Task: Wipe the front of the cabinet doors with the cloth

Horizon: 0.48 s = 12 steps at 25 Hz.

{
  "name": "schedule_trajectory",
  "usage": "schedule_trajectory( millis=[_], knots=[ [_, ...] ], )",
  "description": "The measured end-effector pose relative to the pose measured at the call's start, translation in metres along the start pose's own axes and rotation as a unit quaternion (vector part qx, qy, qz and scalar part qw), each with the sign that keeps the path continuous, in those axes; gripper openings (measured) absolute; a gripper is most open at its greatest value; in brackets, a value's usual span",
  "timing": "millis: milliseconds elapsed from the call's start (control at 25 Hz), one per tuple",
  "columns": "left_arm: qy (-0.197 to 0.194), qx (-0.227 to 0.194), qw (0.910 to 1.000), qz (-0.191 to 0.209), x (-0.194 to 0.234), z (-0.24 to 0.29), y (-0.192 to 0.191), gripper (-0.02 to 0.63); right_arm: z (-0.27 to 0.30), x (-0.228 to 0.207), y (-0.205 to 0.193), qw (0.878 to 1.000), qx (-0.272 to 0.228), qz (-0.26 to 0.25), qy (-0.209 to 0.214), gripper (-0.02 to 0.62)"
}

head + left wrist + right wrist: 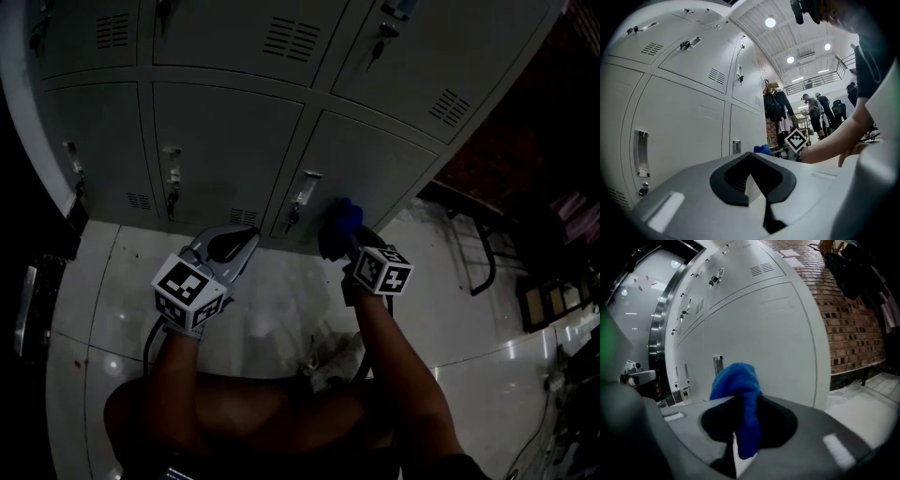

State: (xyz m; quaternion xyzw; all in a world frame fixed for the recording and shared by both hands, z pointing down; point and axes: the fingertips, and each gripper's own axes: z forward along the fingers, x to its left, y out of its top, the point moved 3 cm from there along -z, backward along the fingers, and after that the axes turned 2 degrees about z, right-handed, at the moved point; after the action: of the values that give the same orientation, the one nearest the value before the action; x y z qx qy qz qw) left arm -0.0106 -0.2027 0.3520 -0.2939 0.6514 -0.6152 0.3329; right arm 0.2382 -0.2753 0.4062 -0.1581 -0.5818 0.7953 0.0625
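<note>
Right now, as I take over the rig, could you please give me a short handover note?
Left gripper: shut, empty, held low beside the right one.
Right gripper: shut on the blue cloth, low at the bottom-right cabinet door, beside its handle.
Done: no wiped patch can be told apart.
Left: wipe the door fronts; treat all as still to do.

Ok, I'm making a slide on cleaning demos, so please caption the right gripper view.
Right gripper shut on a blue cloth, facing a pale cabinet door, brick wall at right.
</note>
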Motion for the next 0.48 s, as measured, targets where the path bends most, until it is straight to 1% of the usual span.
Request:
schedule_trajectory(
  millis=[240,480],
  knots=[
    [0.005,-0.011,0.9999,-0.006,0.003,-0.004,0.007,0.000,0.033,0.041,-0.018,0.999,0.011,-0.033,0.039,0.077],
    [0.006,-0.017,0.9997,-0.017,0.005,-0.003,0.006,0.000,0.062,0.058,-0.025,0.996,0.028,-0.059,0.064,0.077]
  ],
)
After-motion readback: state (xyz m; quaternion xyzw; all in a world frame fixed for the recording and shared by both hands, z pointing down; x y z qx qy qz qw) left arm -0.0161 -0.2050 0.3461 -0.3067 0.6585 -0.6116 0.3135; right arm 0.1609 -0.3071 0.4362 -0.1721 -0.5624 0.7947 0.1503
